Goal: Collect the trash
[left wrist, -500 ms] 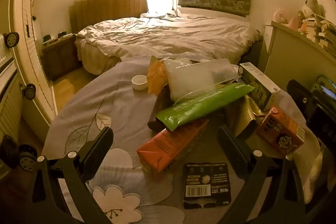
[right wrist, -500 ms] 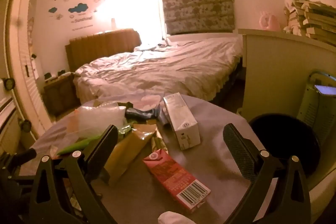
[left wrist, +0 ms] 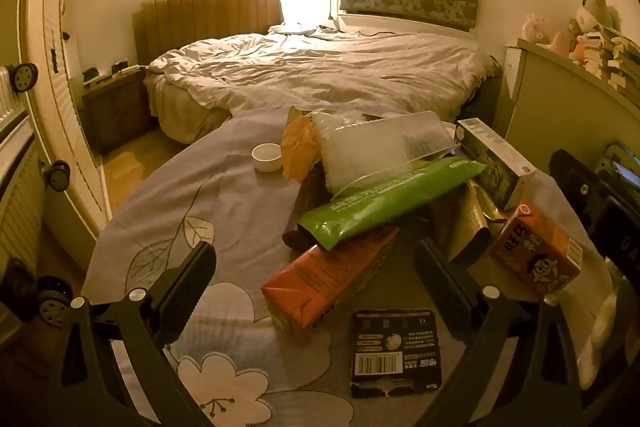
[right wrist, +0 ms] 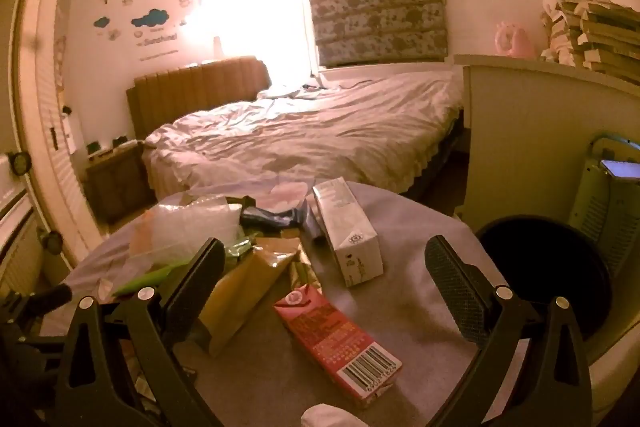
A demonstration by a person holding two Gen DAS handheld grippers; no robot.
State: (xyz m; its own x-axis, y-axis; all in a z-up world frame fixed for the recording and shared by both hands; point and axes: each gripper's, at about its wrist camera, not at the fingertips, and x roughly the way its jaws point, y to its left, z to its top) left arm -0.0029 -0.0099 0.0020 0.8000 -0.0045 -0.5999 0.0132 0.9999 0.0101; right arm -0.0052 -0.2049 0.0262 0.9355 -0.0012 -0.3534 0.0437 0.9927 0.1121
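Observation:
A pile of trash lies on a round table with a flowered cloth [left wrist: 192, 211]. In the left wrist view my left gripper [left wrist: 316, 287] is open over an orange carton [left wrist: 324, 279], with a green pouch [left wrist: 384, 199] resting on it, a black card [left wrist: 394, 351] in front and a clear plastic bag [left wrist: 372, 151] behind. In the right wrist view my right gripper [right wrist: 320, 291] is open above a red carton [right wrist: 340, 339], beside a gold bag [right wrist: 248, 287] and a white box [right wrist: 348, 231]. The red carton also shows in the left wrist view [left wrist: 536, 251].
A black trash bin [right wrist: 548, 267] stands right of the table in the right wrist view. A small white cup [left wrist: 267, 157] sits on the cloth. A bed [left wrist: 320, 75], a nightstand [left wrist: 112, 107] and a shelf with books [right wrist: 592, 35] surround the table.

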